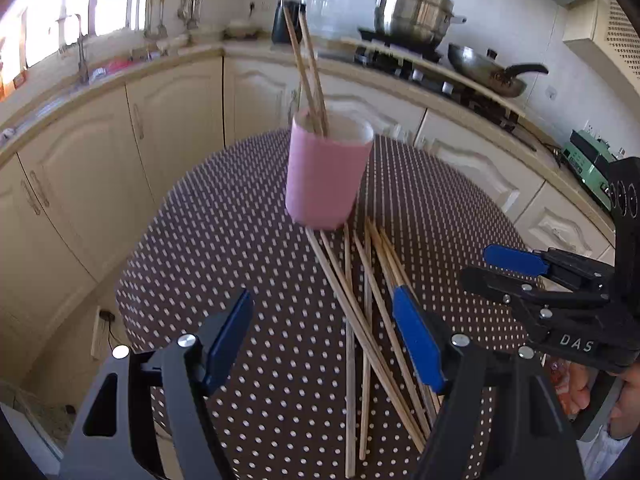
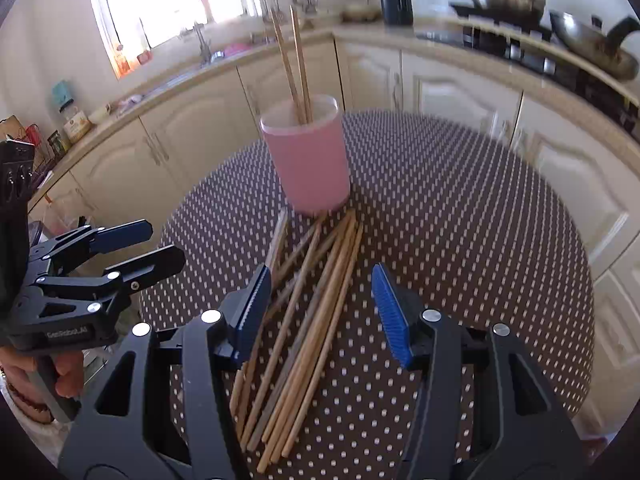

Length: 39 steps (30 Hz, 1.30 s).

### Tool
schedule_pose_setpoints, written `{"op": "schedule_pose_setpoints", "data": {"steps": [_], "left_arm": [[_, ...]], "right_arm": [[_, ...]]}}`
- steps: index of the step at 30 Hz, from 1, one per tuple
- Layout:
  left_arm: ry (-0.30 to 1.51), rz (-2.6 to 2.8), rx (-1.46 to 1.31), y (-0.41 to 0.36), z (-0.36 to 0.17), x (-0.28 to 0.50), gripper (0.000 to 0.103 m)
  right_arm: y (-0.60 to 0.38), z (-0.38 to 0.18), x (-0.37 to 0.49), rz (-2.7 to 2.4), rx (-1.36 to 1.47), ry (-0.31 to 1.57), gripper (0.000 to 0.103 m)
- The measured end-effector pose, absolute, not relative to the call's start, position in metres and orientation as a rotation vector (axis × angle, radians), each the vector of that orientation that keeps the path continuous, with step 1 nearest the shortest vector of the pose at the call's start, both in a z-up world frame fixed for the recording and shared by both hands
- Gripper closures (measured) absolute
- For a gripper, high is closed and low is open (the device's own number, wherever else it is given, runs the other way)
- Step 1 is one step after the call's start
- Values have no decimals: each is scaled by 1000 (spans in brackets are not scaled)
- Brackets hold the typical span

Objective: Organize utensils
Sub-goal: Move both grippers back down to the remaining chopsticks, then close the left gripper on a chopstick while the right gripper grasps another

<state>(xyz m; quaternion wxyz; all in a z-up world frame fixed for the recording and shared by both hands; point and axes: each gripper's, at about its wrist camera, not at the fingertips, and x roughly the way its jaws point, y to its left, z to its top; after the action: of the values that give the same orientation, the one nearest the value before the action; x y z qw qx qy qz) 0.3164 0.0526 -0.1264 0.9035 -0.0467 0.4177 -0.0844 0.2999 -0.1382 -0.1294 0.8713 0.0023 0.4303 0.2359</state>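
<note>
A pink cup [image 1: 326,176] [image 2: 308,164] stands on the round dotted table [image 1: 240,248] [image 2: 460,220] with two wooden chopsticks [image 1: 308,72] [image 2: 294,64] upright in it. Several loose wooden chopsticks [image 1: 366,320] [image 2: 308,320] lie in a heap in front of the cup. My left gripper [image 1: 324,336] is open and empty, above the table with its right pad over the heap. My right gripper [image 2: 320,312] is open and empty, hovering over the heap. Each gripper also shows in the other's view: the right one [image 1: 492,268] and the left one [image 2: 164,240].
Cream kitchen cabinets [image 1: 172,120] curve behind the table. A steel pot [image 1: 412,8] and a wok [image 1: 488,72] sit on the stove at the back right. A sink with tap [image 2: 204,44] is at the back left. The table edge [image 1: 132,280] is close on the left.
</note>
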Motion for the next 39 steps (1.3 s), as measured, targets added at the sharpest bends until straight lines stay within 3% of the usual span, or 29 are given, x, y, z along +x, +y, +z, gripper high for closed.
{"op": "schedule_pose_setpoints", "data": {"steps": [9, 11, 12, 32, 33, 35, 39], "left_arm": [[1028, -174, -160, 41, -172, 335, 33], [1056, -169, -141, 34, -179, 338, 44], [1075, -170, -138, 32, -184, 340, 44], [1150, -101, -70, 12, -203, 365, 44], [1156, -96, -55, 12, -205, 369, 46], [1155, -77, -10, 7, -204, 373, 60], [1176, -112, -74, 17, -202, 379, 77]], "right_arm": [[-145, -154, 295, 491, -13, 998, 51], [-146, -156, 295, 491, -15, 1005, 51], [-146, -157, 297, 489, -15, 1010, 51], [-146, -181, 316, 475, -14, 1068, 51], [-145, -181, 317, 474, -16, 1070, 51], [-144, -181, 317, 476, -18, 1072, 51], [-142, -182, 319, 471, -34, 1079, 51]]}}
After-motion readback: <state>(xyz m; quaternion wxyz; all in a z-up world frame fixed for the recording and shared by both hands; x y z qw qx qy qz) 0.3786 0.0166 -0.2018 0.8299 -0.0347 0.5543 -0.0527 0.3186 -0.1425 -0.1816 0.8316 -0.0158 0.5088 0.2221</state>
